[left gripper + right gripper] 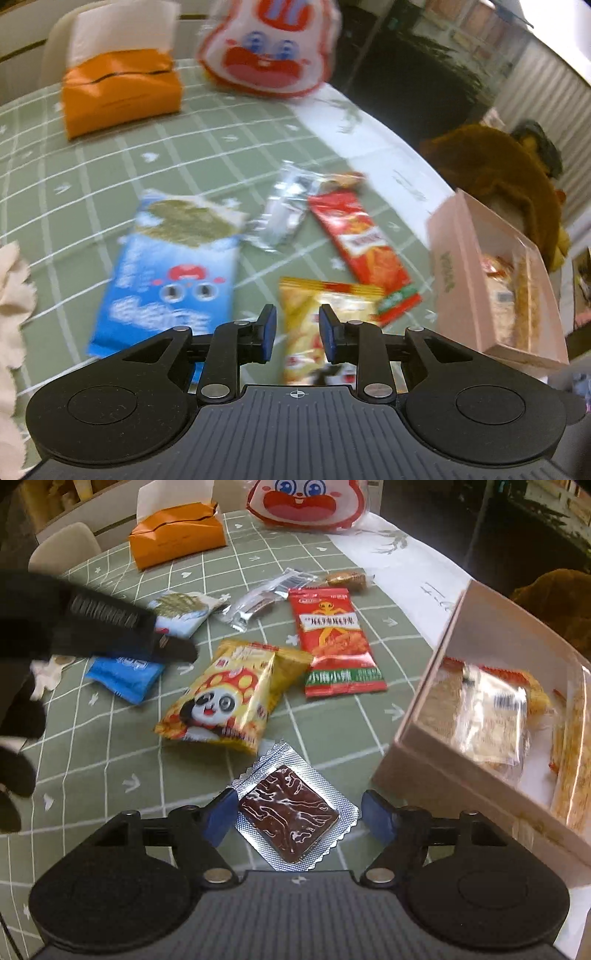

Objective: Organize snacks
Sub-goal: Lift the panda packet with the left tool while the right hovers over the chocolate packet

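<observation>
Foil-wrapped chocolate (291, 810) between spread right hand-held gripper (297, 818)

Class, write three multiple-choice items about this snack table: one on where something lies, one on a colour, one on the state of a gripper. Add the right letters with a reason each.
1. Where does the foil-wrapped chocolate piece lie?
A. inside the pink box
B. on the green tablecloth, between the open fingers of the right hand-held gripper
C. on top of the tissue pack

2. What colour is the tissue pack at the far side of the table?
A. orange
B. purple
C. black

3. What is the state of the left hand-held gripper?
A. shut on the blue snack bag
B. shut on the red packet
C. open, holding nothing

Answers:
1 B: the right wrist view shows it flat on the cloth, a blue pad on either side, the right hand-held gripper not touching it.
2 A: both views show an orange wrapper.
3 C: its blue pads stand apart above the yellow panda bag.
</observation>
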